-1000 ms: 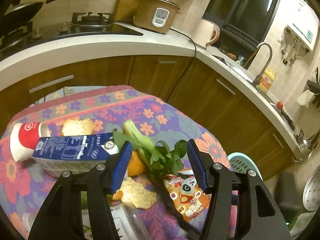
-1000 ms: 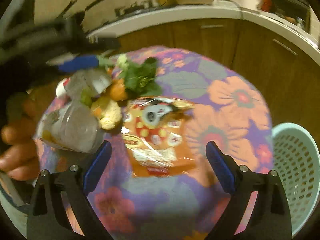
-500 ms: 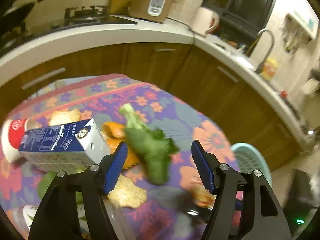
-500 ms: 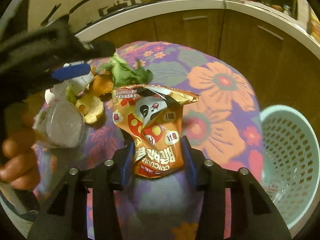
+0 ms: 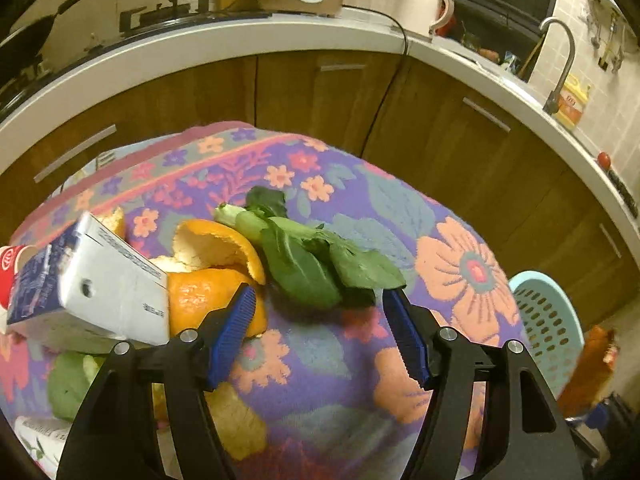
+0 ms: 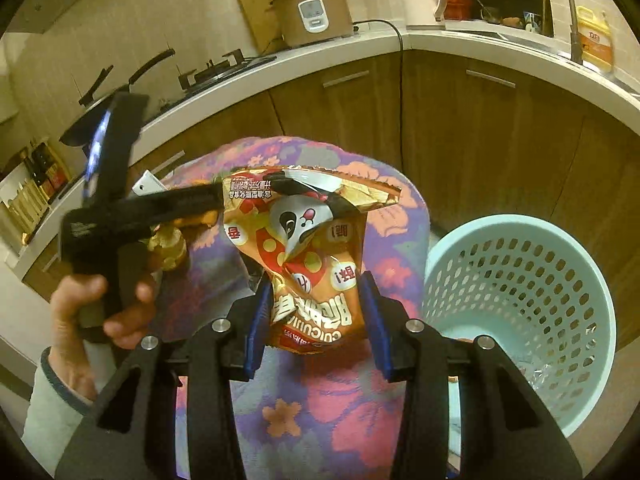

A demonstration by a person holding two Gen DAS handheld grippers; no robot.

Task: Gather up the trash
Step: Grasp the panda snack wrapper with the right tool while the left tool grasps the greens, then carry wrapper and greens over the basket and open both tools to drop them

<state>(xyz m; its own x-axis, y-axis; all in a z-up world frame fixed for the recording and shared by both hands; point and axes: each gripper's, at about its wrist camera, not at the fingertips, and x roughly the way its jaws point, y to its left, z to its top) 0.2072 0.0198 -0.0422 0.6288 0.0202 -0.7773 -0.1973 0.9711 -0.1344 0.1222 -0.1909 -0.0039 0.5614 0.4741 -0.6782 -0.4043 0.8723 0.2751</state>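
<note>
Left of the basket (image 6: 520, 320), right gripper (image 6: 316, 316) pinched the light, crinkly snack bag (image 6: 308, 248) low; left gripper (image 5: 320, 336) gaped empty near limp greens (image 5: 308, 256).

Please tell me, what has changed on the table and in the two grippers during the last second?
The right gripper closed on the orange snack bag, which lay flat on the cloth before, and lifted it toward the blue basket. The left gripper, open, came closer to the green vegetable without gripping it. The milk carton, the orange peels and the vegetable stayed on the table.
</note>
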